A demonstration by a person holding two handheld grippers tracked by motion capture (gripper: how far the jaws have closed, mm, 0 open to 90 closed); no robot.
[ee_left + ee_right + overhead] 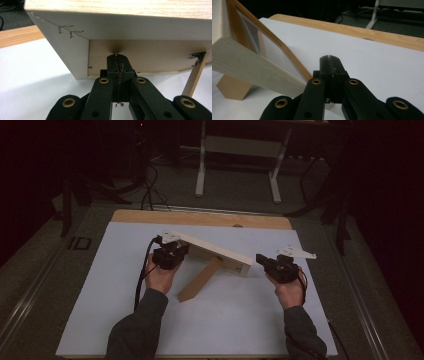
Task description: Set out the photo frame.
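frame (215, 251) mid-table, near white board (230, 325) seemingly open

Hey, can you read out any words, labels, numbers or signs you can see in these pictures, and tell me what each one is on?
No readable words, numbers or brands.
Wooden frame, pale side panel: pencil dashes and small hook-shaped marks, not letters.
Backing board: a black scribble where the wooden prop meets it, not text.
Left hand-held gripper and right hand-held gripper: no lettering visible.

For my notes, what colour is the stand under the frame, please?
Light tan wood; stand, high view.
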